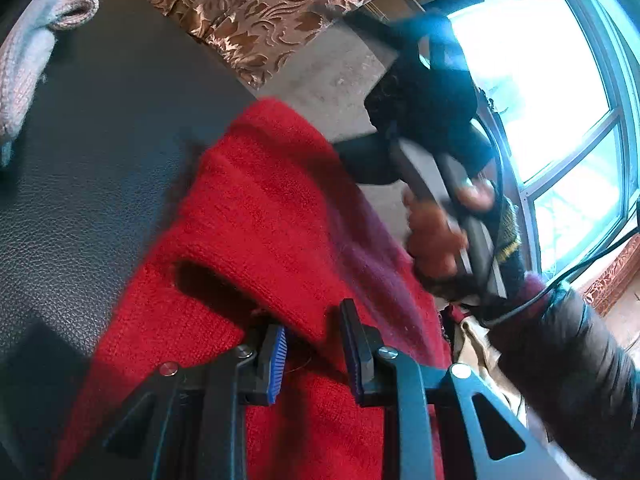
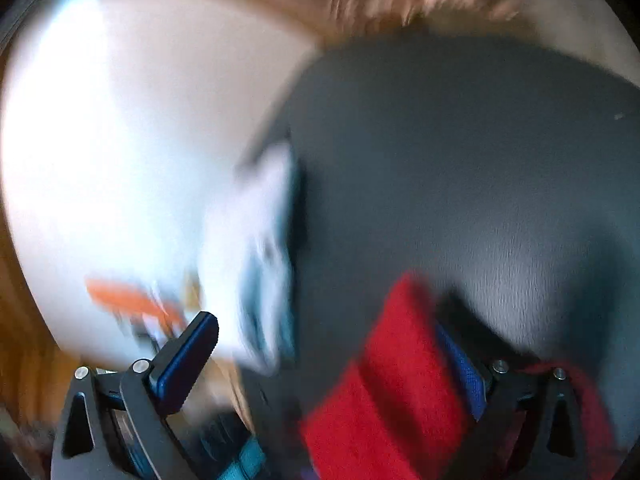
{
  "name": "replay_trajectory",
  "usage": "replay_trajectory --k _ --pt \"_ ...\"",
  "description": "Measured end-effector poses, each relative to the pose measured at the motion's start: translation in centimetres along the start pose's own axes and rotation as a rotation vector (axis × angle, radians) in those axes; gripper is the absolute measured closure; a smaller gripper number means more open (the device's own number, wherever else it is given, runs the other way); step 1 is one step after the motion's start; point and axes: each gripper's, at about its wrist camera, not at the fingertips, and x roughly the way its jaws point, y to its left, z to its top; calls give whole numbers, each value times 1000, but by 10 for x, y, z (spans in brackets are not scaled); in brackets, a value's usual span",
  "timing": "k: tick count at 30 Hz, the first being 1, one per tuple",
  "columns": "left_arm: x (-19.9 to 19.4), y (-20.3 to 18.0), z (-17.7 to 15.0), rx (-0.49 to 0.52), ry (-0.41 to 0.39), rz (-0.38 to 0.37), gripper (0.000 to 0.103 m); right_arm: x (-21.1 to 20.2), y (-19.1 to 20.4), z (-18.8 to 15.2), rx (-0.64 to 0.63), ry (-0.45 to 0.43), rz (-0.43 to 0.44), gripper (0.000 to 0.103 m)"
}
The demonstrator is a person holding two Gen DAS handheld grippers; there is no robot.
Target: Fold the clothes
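Observation:
A red knitted garment (image 1: 272,216) lies across a dark leather-like surface (image 1: 100,152) and hangs over its edge. My left gripper (image 1: 314,350) has its jaws partly apart with a fold of the red knit between the blue pads; the grip looks loose. The right gripper body and the hand holding it (image 1: 444,208) show at the right of the left wrist view. In the blurred right wrist view my right gripper (image 2: 332,356) is wide open, with red knit (image 2: 392,392) lying against the right pad (image 2: 460,364) only.
A folded pale pink knit (image 1: 32,52) lies at the far left of the dark surface. A patterned brown curtain (image 1: 248,4) and a bright window (image 1: 540,80) are behind. A blurred white-and-blue cloth (image 2: 260,260) sits at the edge of the grey surface (image 2: 460,160).

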Motion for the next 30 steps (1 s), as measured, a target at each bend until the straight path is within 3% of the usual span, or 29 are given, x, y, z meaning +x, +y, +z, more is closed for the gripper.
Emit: replay_trajectory --k 2,4,11,15,18,27,30 --pt "0 -1 -1 2 1 3 79 -11 1 0 29 -132 147 0" --pt "0 -1 -2 4 2 7 79 -20 8 -2 26 -192 187 0" --pt "-6 0 -2 -25 6 -20 79 -72 31 -43 -2 -261 -34 0" --pt "-25 4 1 -106 -18 -47 68 -96 23 -112 19 -241 -168 0" --pt "-45 18 7 -191 -66 -65 55 -124 11 -171 62 -269 -221 0" --pt "-29 27 24 -367 -67 -41 44 -208 -19 -299 201 -609 -315 0" --pt "-17 23 26 -392 -49 -12 52 -219 -26 -323 224 -678 -359 0"
